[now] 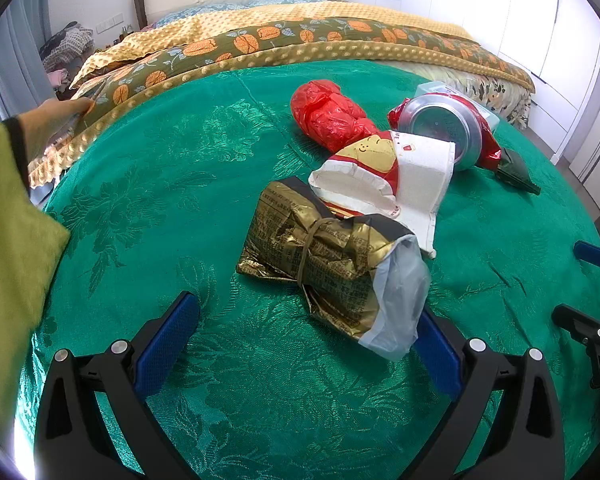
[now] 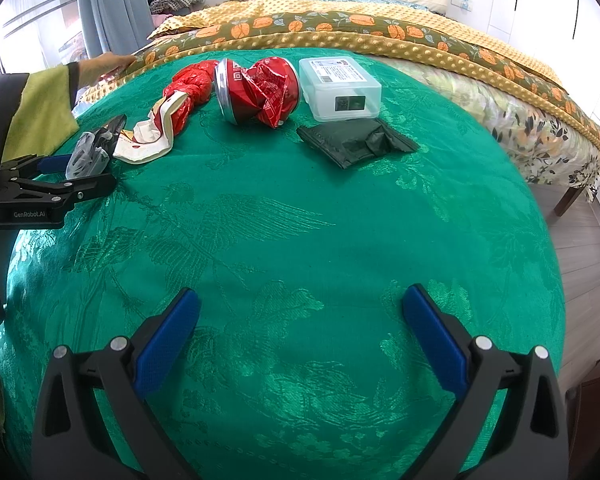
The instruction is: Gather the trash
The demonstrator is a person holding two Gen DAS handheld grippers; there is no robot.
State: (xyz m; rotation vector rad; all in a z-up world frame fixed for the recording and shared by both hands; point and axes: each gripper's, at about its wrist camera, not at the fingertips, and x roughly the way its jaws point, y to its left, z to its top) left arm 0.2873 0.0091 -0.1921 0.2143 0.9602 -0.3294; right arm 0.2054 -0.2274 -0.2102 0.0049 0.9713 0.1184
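Trash lies on a green cloth (image 1: 220, 168) over a table. A gold foil packet (image 1: 320, 256) tied with a band lies just ahead of my open left gripper (image 1: 304, 336). Behind it are a white and red paper wrapper (image 1: 384, 176), a crumpled red plastic bag (image 1: 332, 116) and a crushed red can (image 1: 448, 132). In the right wrist view my right gripper (image 2: 300, 328) is open and empty over bare green cloth (image 2: 300, 216), well short of the can (image 2: 256, 90), a clear plastic box (image 2: 340, 88) and a dark green pouch (image 2: 356, 140). The left gripper (image 2: 52, 176) shows at the left.
A bed with a yellow and orange floral quilt (image 1: 300, 36) stands right behind the table. A person's hand (image 1: 56, 116) in a green sleeve rests on the quilt at the left. Wooden floor (image 2: 580, 240) lies to the right of the table.
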